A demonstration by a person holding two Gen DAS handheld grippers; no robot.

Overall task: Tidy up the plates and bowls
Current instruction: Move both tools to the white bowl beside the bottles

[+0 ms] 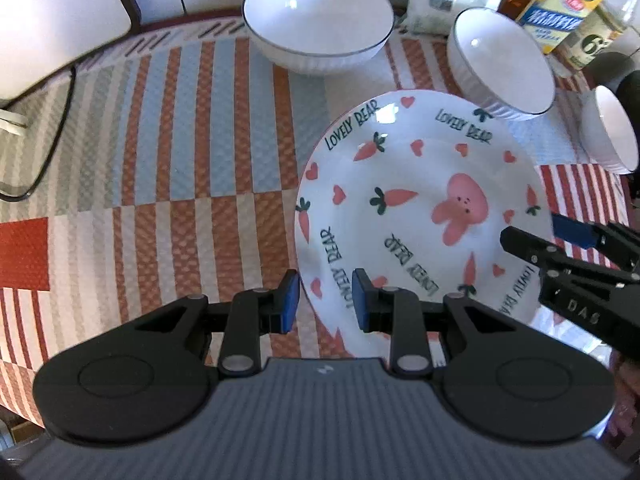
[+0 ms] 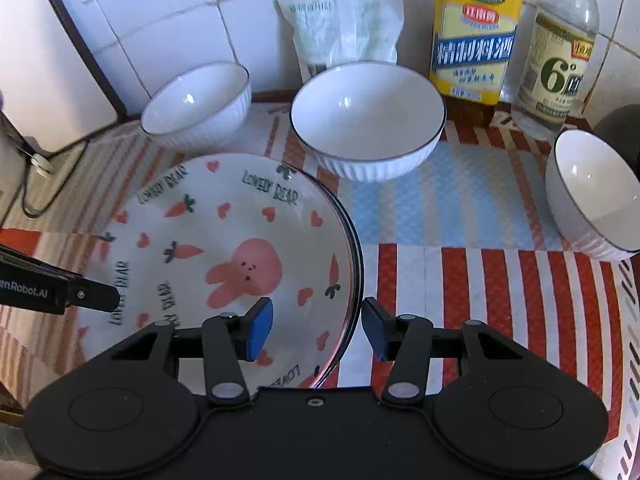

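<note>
A white plate (image 1: 420,216) printed with a pink rabbit, carrots and hearts lies on the striped mat; it also shows in the right wrist view (image 2: 224,248). My left gripper (image 1: 326,304) is open, its jaws straddling the plate's left rim. My right gripper (image 2: 318,328) is open, its jaws straddling the plate's right rim; it also shows in the left wrist view (image 1: 560,240). Three white bowls with dark rims stand behind the plate: a left one (image 2: 196,104), a middle one (image 2: 368,120) and a right one (image 2: 592,192).
A striped red, blue and white mat (image 2: 480,272) covers the counter. Two bottles (image 2: 476,32) and a plastic bag (image 2: 344,16) stand against the tiled wall. A white appliance (image 1: 52,12) with a black cable (image 1: 52,148) sits at the left.
</note>
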